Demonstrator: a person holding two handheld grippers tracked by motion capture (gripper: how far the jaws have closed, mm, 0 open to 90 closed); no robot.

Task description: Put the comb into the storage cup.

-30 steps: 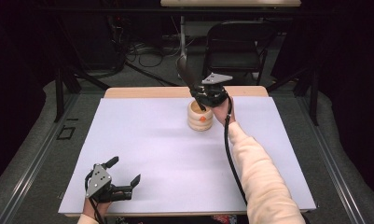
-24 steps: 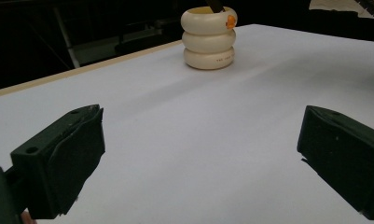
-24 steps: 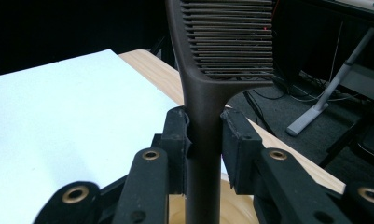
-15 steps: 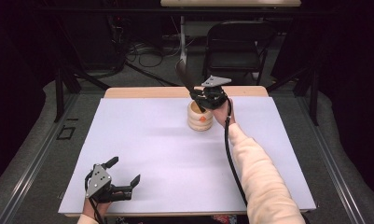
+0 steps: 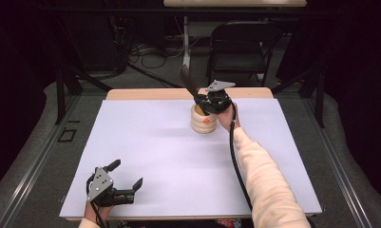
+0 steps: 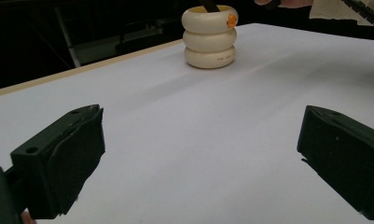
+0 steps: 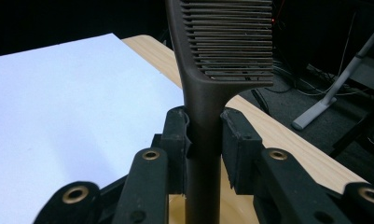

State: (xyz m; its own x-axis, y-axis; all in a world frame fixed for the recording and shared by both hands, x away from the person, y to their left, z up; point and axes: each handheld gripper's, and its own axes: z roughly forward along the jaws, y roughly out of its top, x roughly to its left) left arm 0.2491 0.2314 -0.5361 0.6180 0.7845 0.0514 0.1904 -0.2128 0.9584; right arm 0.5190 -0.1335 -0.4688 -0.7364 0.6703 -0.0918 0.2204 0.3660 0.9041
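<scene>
In the upper middle of the high view, the right gripper (image 5: 201, 101) is clamped on the handle of a dark comb (image 7: 208, 121), just above a cream ribbed holder (image 5: 203, 120) on the white table (image 5: 145, 142). The comb's lower end sits inside the holder; its toothed head tilts toward the upper left. At lower left, the left gripper (image 5: 126, 183) rests on the table, jaws apart, nothing between them.

Both grippers were black. The left gripper (image 5: 127, 186) carried a grey three-cornered plate with small holes; the right gripper (image 5: 204, 102) bore one too. A black cable trailed from the right one along a cream sleeve (image 5: 269, 183) — its linkage arms showed round metal rivets.
</scene>
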